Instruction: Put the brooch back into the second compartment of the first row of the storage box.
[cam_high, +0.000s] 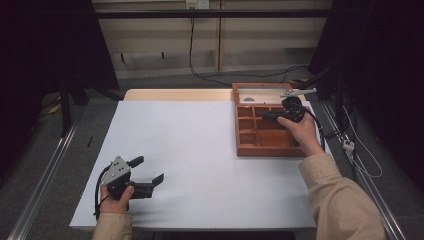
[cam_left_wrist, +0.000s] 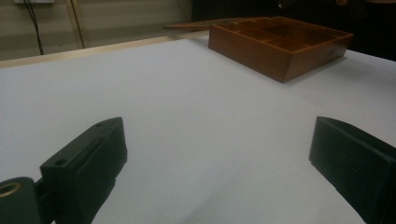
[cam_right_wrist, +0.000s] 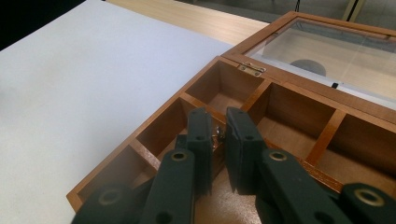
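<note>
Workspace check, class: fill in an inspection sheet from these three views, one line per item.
Surface: white table, wooden strip at far edge.
Job's things: wooden box with compartments, glass lid open; compartments look empty.
Clutter: nothing seen.
Grippers: left gripper open, low over the table; right gripper over the box, jaws nearly closed on a small metal piece.
Cables: black cable down the far wall.
Surroundings: dark curtains, floor rails.

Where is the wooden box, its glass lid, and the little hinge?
wooden box (cam_high: 270, 150), high view, near front wall.
glass lid (cam_right_wrist: 327, 51), right gripper view, the pane.
hinge (cam_right_wrist: 251, 69), right gripper view, brass plate.
</note>
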